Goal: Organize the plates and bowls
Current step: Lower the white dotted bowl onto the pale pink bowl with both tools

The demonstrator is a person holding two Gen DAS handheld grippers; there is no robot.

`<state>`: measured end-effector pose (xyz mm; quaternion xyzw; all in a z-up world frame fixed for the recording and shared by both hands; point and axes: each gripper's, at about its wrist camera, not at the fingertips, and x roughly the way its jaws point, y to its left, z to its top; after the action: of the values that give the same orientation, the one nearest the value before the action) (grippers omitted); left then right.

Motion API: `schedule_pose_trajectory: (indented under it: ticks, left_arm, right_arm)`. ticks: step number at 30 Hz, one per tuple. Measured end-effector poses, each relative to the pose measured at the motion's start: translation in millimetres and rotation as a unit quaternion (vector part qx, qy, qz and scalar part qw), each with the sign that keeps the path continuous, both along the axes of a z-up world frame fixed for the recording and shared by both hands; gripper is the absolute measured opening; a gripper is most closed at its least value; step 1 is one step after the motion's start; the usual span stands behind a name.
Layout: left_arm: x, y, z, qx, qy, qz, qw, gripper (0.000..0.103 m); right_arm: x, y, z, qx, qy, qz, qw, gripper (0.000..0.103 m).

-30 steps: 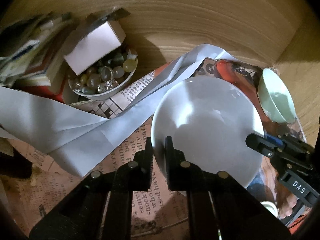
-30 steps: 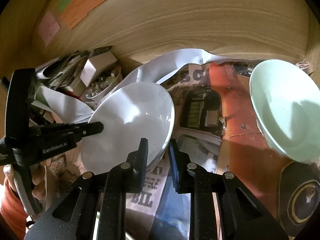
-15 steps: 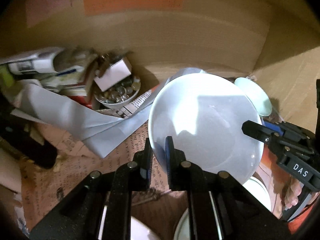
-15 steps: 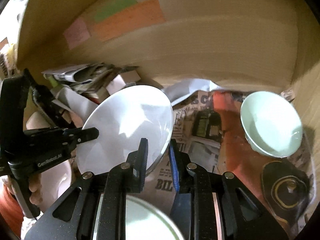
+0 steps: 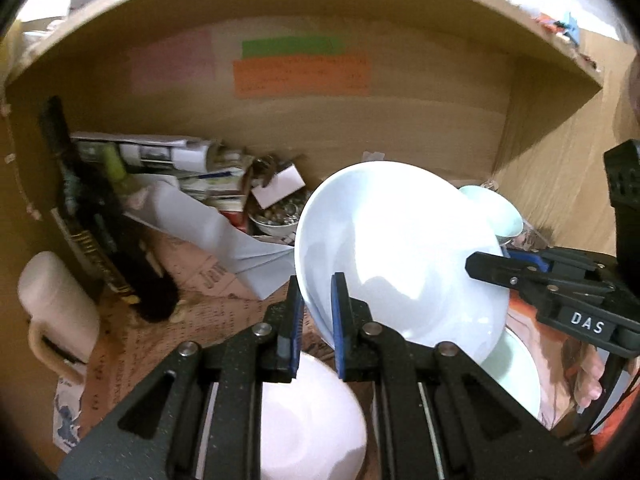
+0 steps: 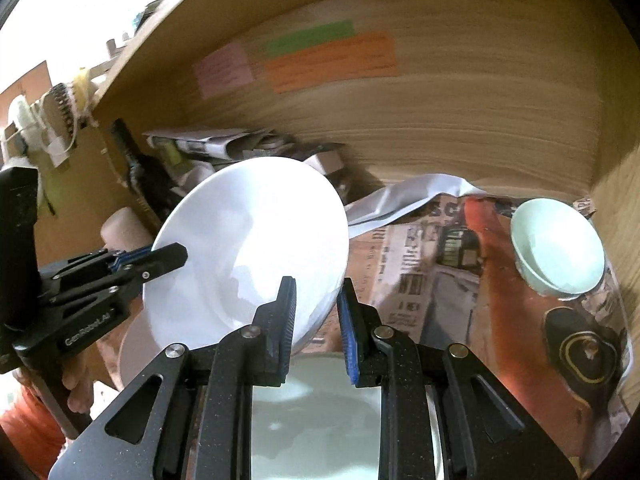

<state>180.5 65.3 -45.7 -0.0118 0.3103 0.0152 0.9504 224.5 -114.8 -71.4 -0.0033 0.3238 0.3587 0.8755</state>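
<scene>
White ceramic fills both views: I have the big bowl [image 5: 400,256] lifted clear of the newspaper-lined shelf [image 6: 420,264], tilted, one tong on each side of its rim so the load is shared. My left gripper [image 5: 314,312] is nearly closed, pinching the left rim; my right gripper [image 6: 316,312] clamps the opposite rim the same way. Further right, a mint bowl [image 6: 556,248] sits in the corner, and a plate [image 6: 320,412] lies below, likely the stacking spot.
</scene>
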Motion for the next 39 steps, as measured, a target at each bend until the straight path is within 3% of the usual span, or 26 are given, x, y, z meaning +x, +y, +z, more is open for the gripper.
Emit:
schedule_pose_trajectory:
  ticks: [14,20,39]
  left_arm:
    - [-61,42,-11,-0.012,-0.023,0.037,0.9990,0.011]
    - [-80,63,-16,-0.019,-0.020,0.055,0.9981,0.011]
    - [-90,96,-65,-0.055,0.041,0.079,0.9946,0.011]
  right_arm:
    - [-45,39,-6,-0.010,-0.014,0.038,0.999,0.020]
    - [-55,57,-16,-0.006,0.001,0.060,0.998,0.020]
    - [-62,92,-54,-0.044,0.046,0.093,0.994,0.020]
